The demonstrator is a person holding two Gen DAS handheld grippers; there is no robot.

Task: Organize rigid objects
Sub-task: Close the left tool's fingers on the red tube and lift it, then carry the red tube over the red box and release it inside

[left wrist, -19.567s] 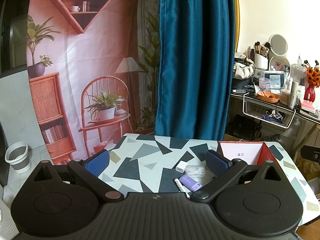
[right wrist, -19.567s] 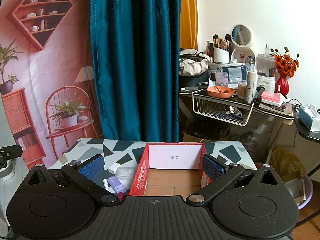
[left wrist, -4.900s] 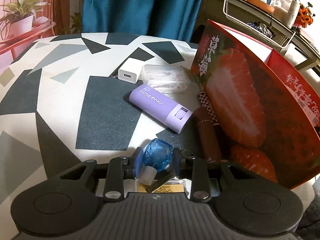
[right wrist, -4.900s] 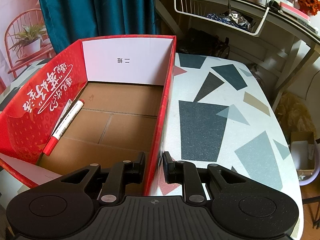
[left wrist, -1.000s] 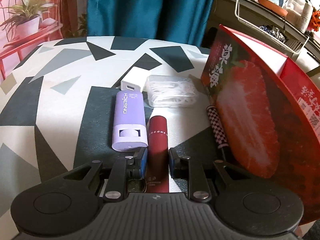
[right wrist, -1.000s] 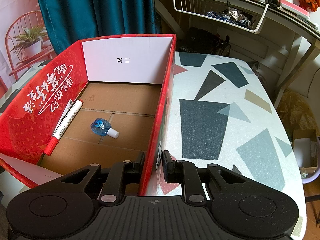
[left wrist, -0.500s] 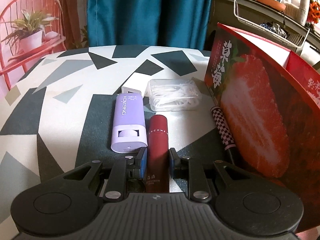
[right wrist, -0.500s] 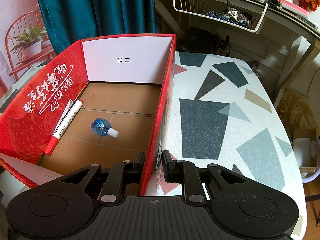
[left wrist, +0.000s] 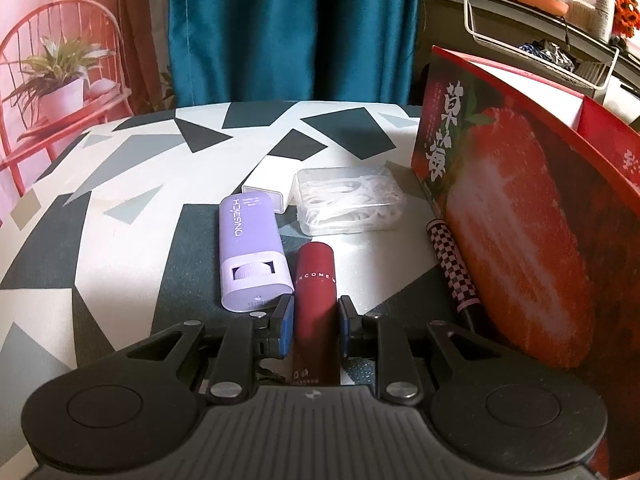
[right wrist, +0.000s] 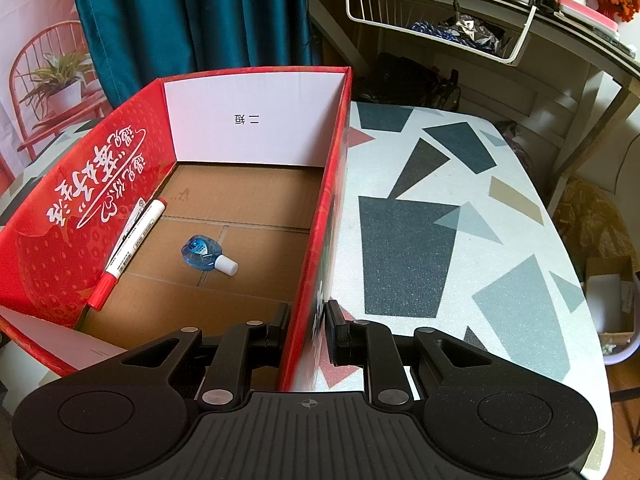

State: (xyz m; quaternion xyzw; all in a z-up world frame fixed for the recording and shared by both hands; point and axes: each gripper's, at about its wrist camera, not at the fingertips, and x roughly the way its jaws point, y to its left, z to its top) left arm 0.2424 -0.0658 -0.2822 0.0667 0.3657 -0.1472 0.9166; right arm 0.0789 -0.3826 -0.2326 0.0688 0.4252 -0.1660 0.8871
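My left gripper [left wrist: 314,314] is shut on a dark red tube [left wrist: 315,280] and holds it just above the table. Beside the tube lie a lilac case [left wrist: 250,240], a white charger [left wrist: 268,178], a clear box of floss picks [left wrist: 348,196] and a checkered pen [left wrist: 452,260] against the red strawberry box [left wrist: 520,216]. My right gripper [right wrist: 308,324] is shut on the box's right wall [right wrist: 320,232]. Inside the box lie a red-capped white marker [right wrist: 130,242] and a blue eye-drop bottle [right wrist: 206,256].
The patterned table [right wrist: 440,208] ends at a rounded edge on the right. Behind it hang a teal curtain [left wrist: 292,28] and a printed backdrop. A cluttered desk with a wire basket [right wrist: 436,20] stands at the back right.
My left gripper has lifted and drawn back slightly with the red tube; the tabletop things look a little farther away. The right gripper and the box have not moved.
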